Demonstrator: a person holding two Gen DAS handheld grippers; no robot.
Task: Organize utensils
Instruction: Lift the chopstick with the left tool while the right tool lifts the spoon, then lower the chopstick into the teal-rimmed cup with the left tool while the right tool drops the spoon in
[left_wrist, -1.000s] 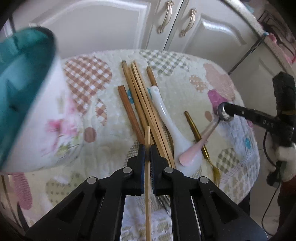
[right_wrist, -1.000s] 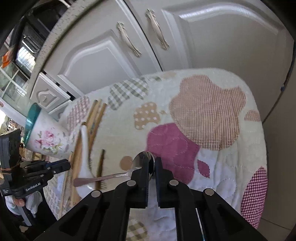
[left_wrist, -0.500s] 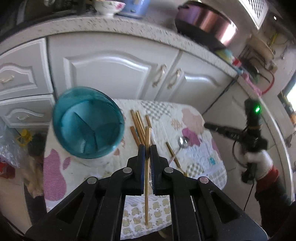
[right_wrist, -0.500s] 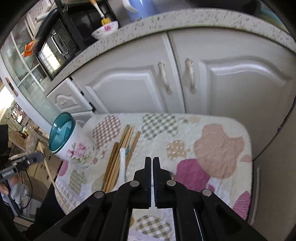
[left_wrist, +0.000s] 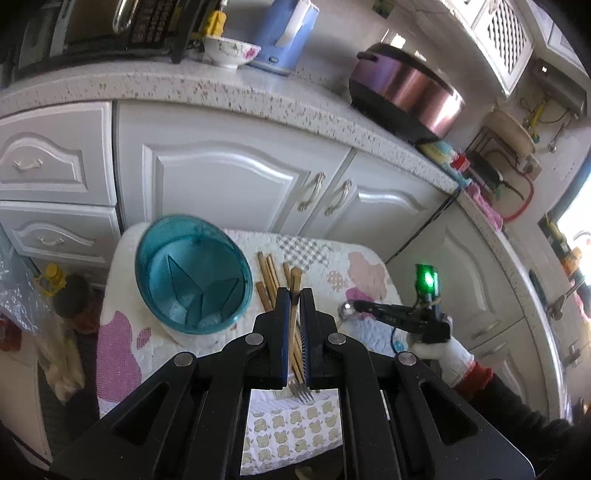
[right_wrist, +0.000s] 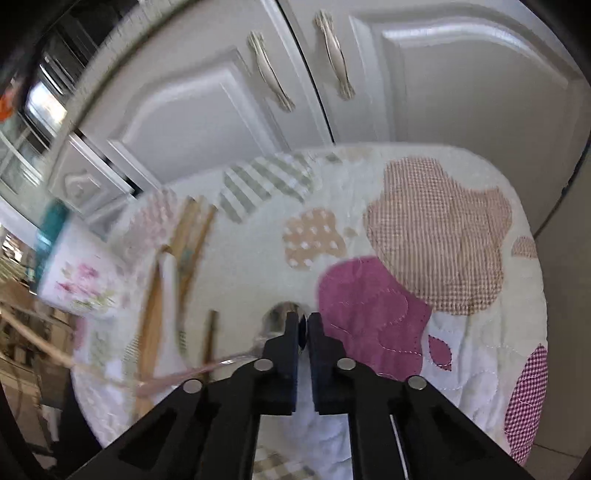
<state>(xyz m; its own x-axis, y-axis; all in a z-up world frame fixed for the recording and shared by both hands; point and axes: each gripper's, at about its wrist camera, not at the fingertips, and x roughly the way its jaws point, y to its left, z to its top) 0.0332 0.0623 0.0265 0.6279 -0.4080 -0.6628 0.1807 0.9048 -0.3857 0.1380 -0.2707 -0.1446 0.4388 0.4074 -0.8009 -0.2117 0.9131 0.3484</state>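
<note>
Chopstick up over the holder, spoon pinched on the quilt.

Left wrist view: my left gripper (left_wrist: 294, 295) has its fingers pinching one wooden chopstick (left_wrist: 294, 314), raised beside the teal utensil holder (left_wrist: 192, 273), so I can line it up with an open compartment; loose chopsticks (left_wrist: 269, 277) lie on the surface (left_wrist: 118, 347). Right wrist view, blurred: my right gripper (right_wrist: 303, 325) has fingers pressed on the metal spoon (right_wrist: 277, 314), its bowl low at the quilt, apparently ready to lift.
</note>
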